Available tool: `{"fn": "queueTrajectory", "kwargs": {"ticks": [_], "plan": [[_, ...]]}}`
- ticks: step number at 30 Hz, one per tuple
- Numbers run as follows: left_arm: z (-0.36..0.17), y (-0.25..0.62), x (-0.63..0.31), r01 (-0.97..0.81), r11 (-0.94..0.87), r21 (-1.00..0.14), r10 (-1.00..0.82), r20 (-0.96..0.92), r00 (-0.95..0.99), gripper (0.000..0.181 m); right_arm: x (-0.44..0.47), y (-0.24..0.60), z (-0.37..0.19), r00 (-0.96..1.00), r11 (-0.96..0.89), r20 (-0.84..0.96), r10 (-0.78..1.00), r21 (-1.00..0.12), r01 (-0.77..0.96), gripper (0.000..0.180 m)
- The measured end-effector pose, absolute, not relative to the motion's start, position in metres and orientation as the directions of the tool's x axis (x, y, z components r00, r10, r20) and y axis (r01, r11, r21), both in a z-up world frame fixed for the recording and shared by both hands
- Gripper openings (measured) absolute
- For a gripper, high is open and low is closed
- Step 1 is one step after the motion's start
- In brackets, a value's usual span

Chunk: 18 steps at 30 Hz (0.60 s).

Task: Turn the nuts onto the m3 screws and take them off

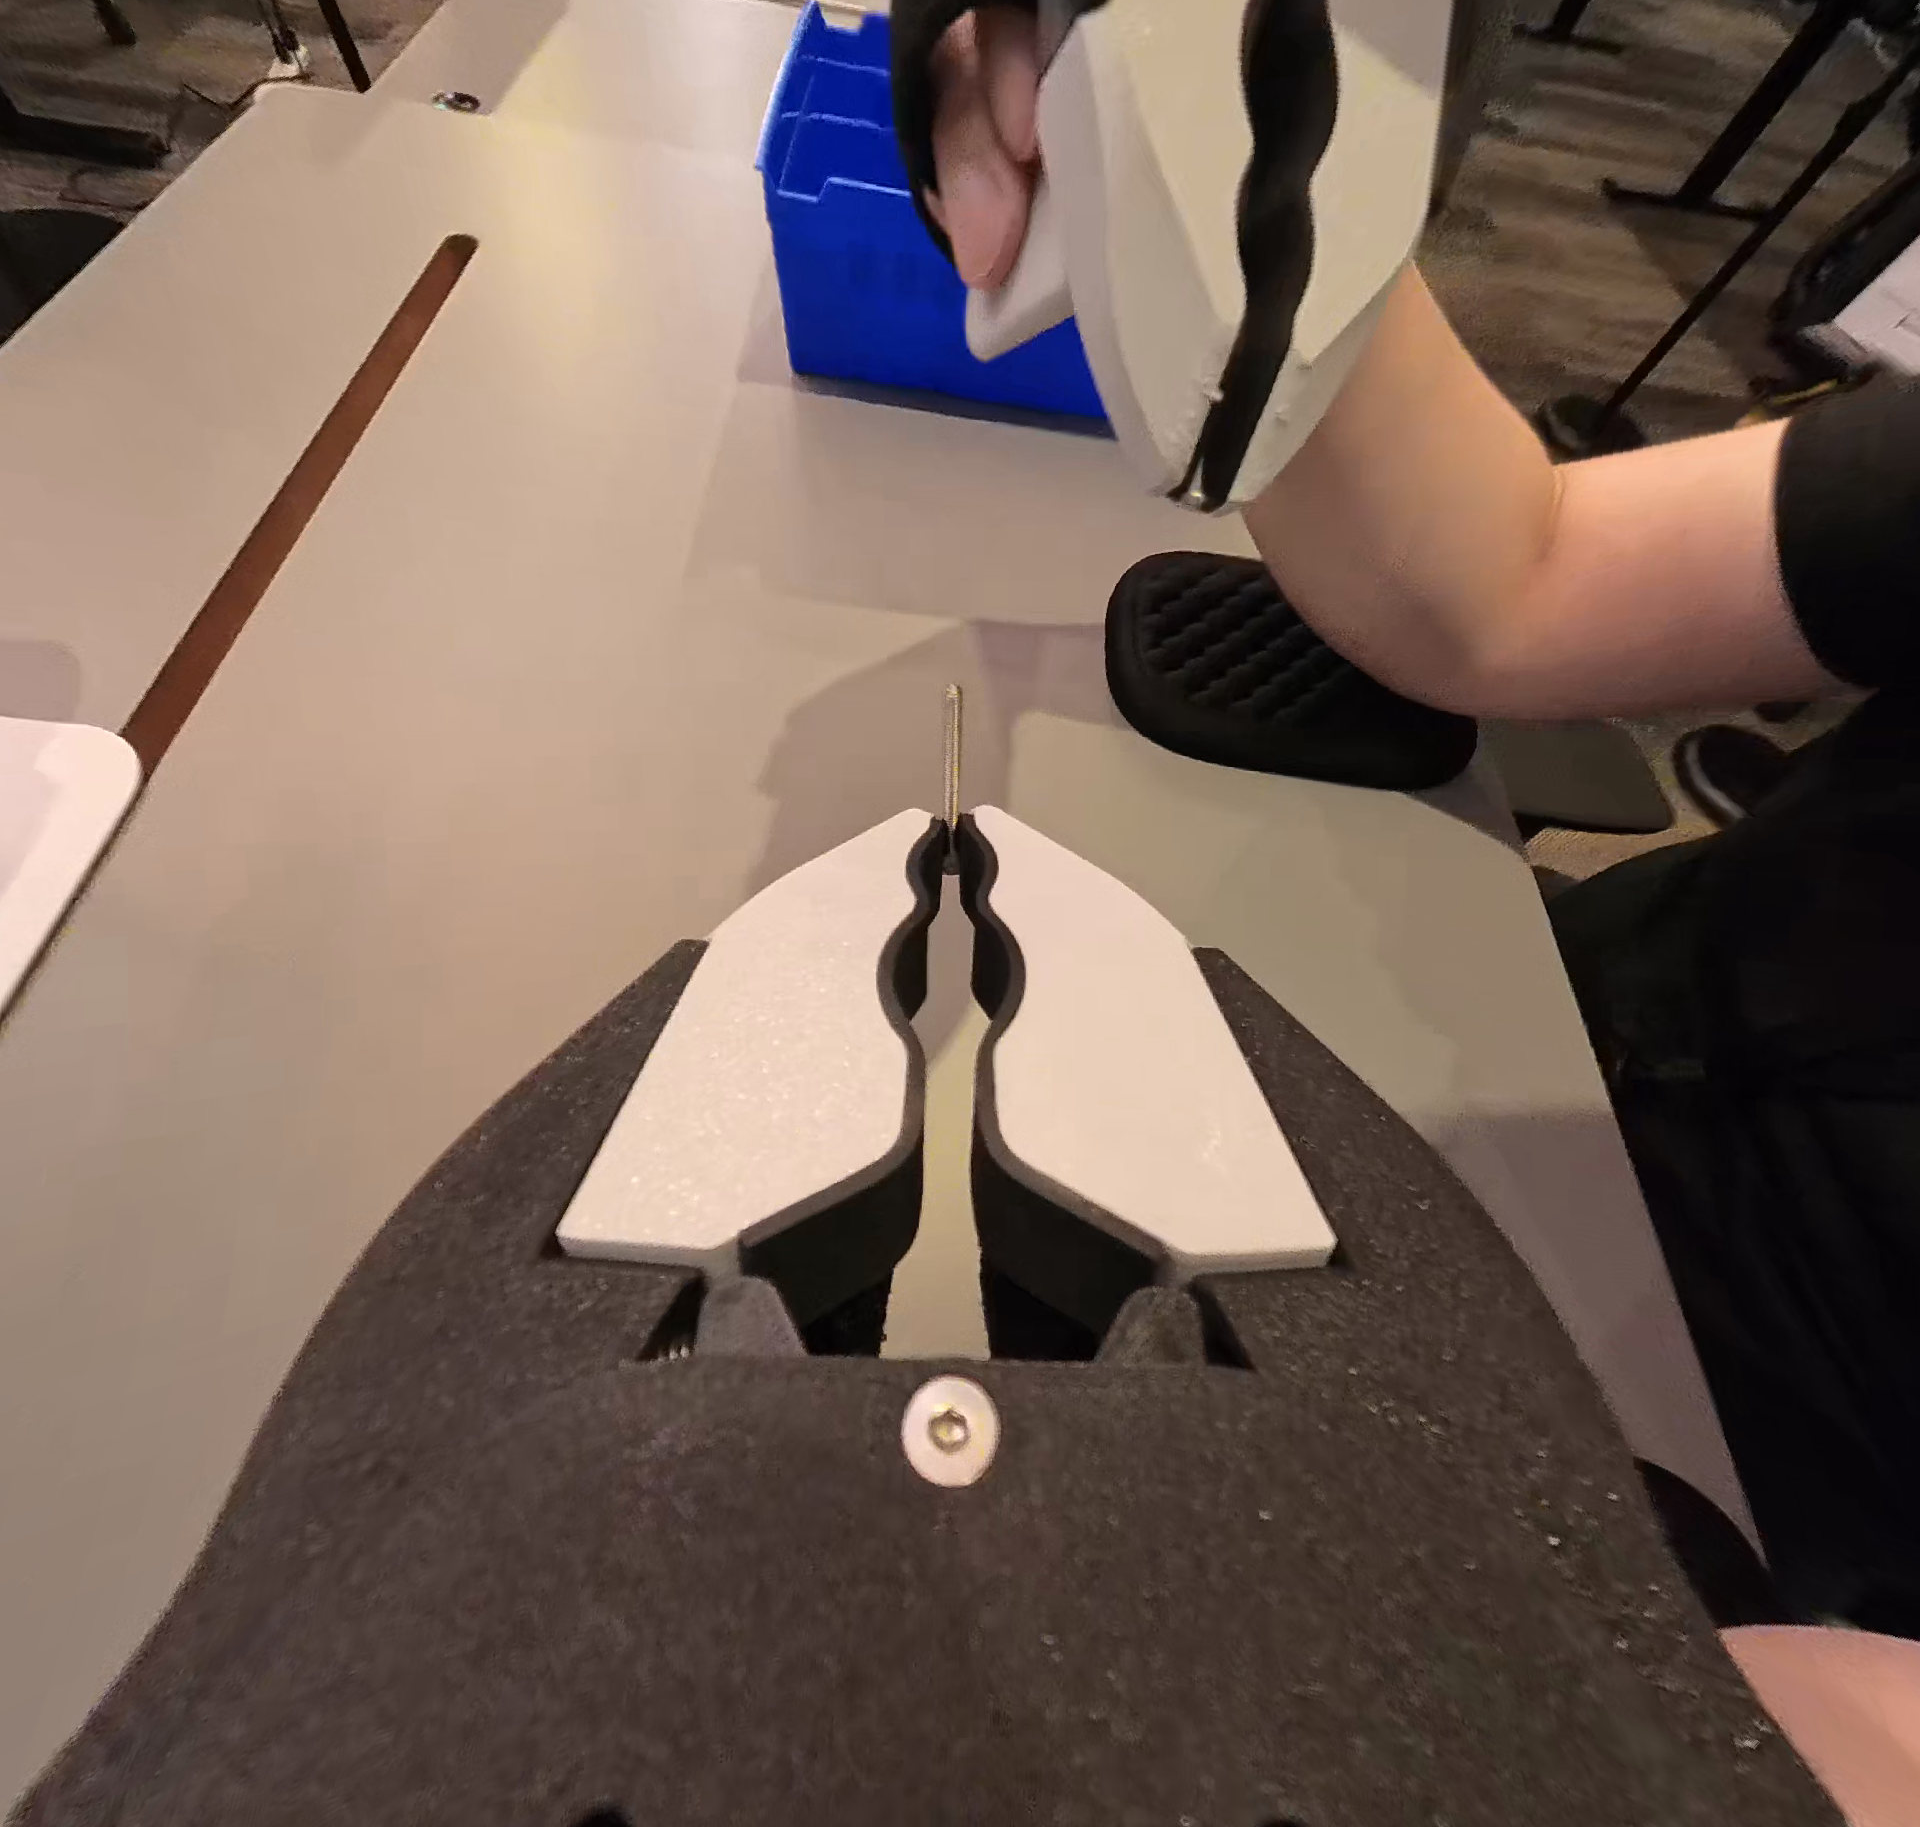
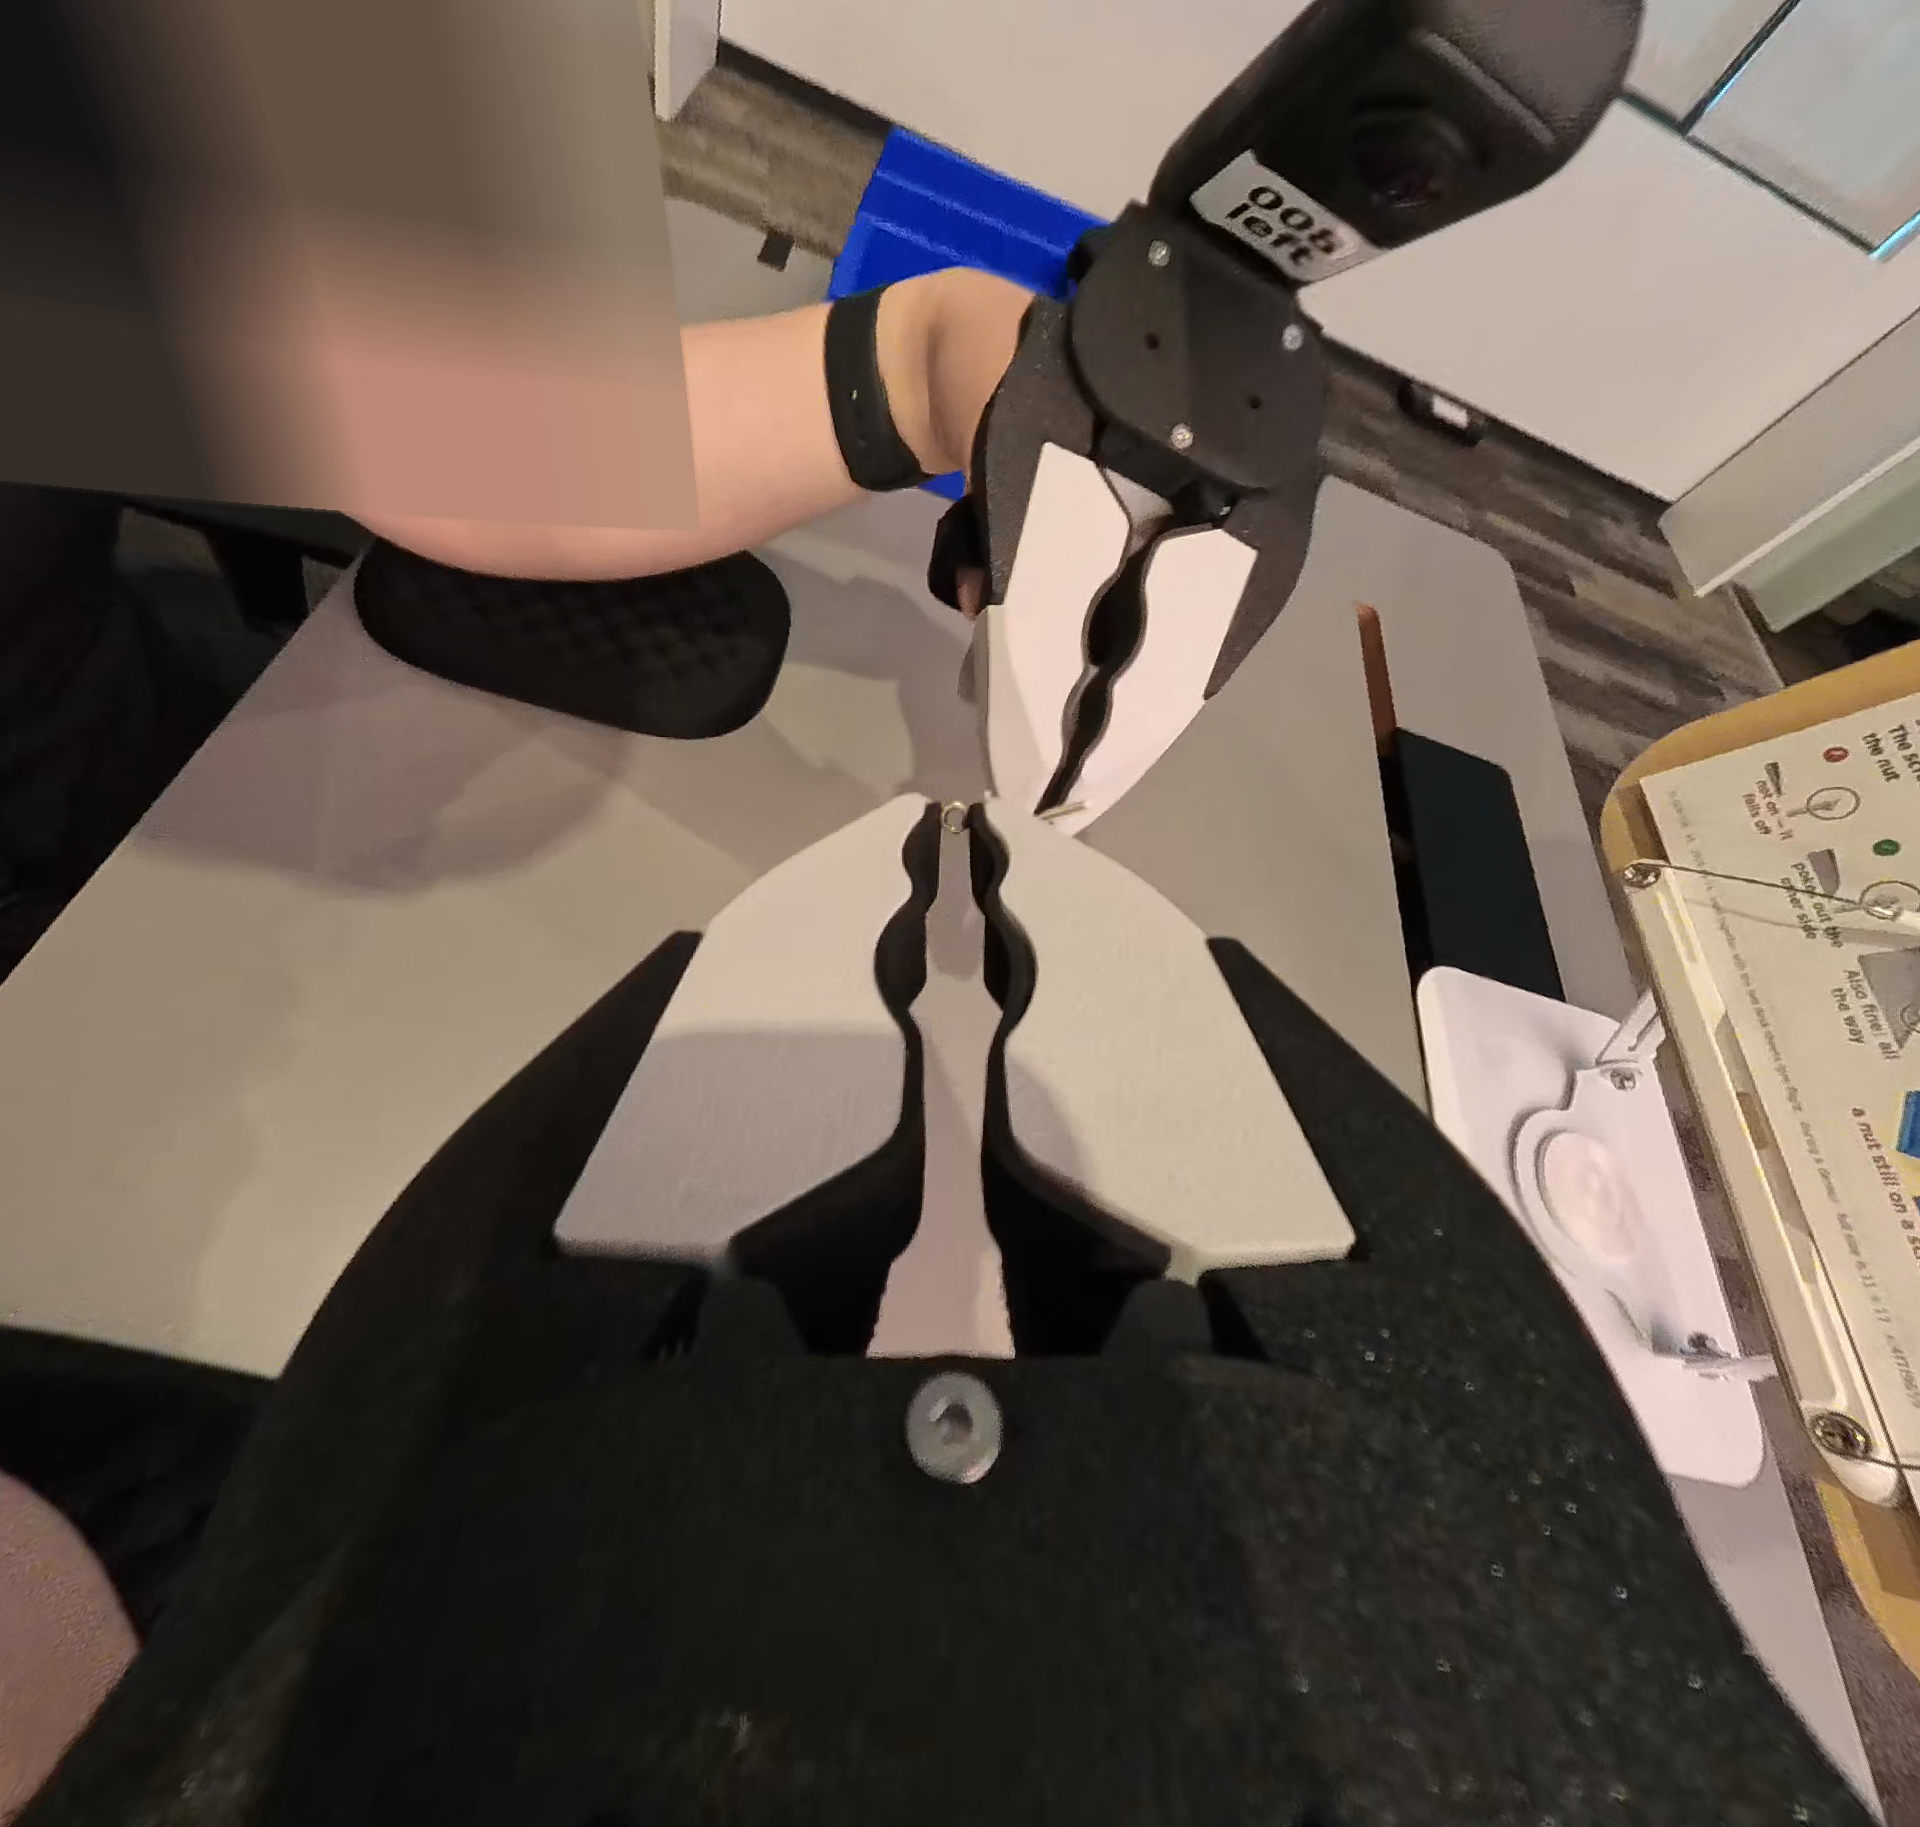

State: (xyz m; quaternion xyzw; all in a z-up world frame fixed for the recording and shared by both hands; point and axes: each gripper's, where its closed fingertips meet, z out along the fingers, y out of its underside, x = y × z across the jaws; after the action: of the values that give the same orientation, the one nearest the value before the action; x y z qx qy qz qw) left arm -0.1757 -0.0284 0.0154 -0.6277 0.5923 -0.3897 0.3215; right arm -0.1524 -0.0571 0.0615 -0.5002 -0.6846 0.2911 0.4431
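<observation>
Left gripper [image 1: 952, 832] jaws clamped on thin silver metal screw [image 1: 953, 749]; right gripper [image 2: 954, 821] jaws pinching small metal nut [image 2: 953, 818], above grey desk [image 1: 520, 738].

Your right tool [image 1: 1200, 494] hides part of the blue bin [image 1: 883, 323]. The screw [image 1: 952, 754] head is buried between the left tool's fingertips. Nut [image 2: 953, 818] too small to make out.
</observation>
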Motion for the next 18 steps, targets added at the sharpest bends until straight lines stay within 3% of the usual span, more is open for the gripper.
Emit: {"fn": "queueTrajectory", "kwargs": {"ticks": [11, 18], "plan": [[0.019, -0.049, -0.161, -0.556, 0.013, -0.831, -0.999, 0.010, -0.037, 0.002, -0.143, -0.056, 0.068, -0.119, 0.301, 0.279, 0.953, -0.919, 0.256, 0.005], [0.017, -0.052, -0.155, -0.571, 0.023, -0.821, -0.999, 0.000, -0.039, 0.002, -0.148, -0.054, 0.057, -0.137, 0.288, 0.258, 0.956, -0.912, 0.292, 0.005]]}}
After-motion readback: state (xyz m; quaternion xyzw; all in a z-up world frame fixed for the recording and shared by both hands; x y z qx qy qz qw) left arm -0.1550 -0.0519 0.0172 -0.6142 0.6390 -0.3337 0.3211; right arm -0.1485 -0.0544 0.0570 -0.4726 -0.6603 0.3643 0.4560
